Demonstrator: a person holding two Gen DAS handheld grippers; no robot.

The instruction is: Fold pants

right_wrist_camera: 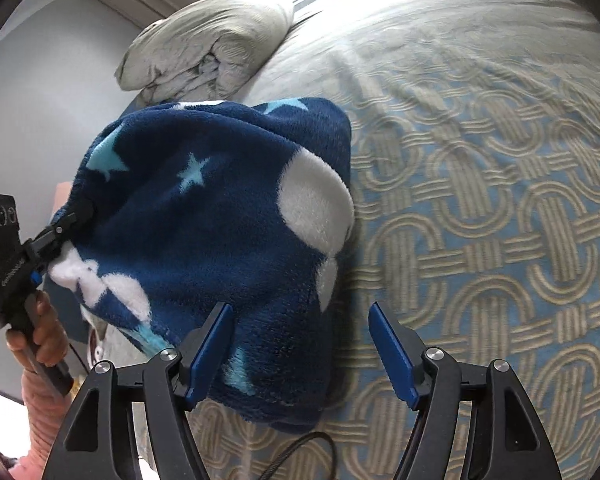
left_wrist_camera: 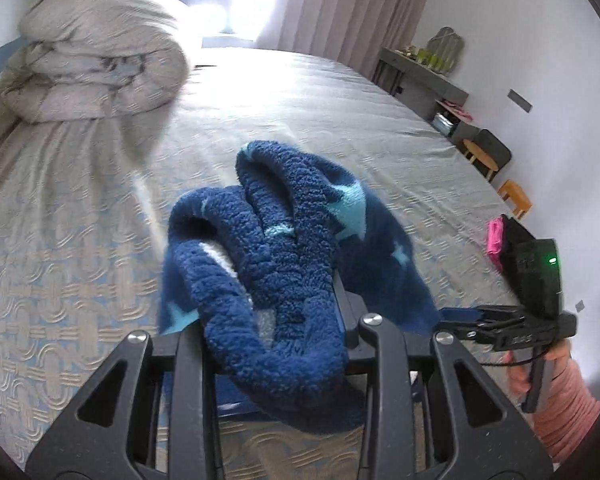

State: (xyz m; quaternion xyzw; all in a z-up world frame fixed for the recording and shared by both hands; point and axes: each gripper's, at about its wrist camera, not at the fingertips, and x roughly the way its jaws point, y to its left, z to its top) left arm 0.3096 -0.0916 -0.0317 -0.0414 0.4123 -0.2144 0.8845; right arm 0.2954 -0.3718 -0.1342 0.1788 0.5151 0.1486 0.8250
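Left gripper (left_wrist_camera: pixel 268 312) squeezed tight on bunched edge of fuzzy blue star pants (right_wrist_camera: pixel 220 216), lifted above bed (right_wrist_camera: pixel 480 200). Rest of pants hangs down onto patterned bedspread. Right gripper (right_wrist_camera: pixel 300 352) jaws wide apart, nothing pinched, blue pads just beside pants' lower edge. Rolled grey quilt (left_wrist_camera: pixel 100 56) far back on bed.

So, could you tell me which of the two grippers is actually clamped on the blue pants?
The left gripper: it pinches a bunched edge of the pants. The right gripper stands open, its pads apart.
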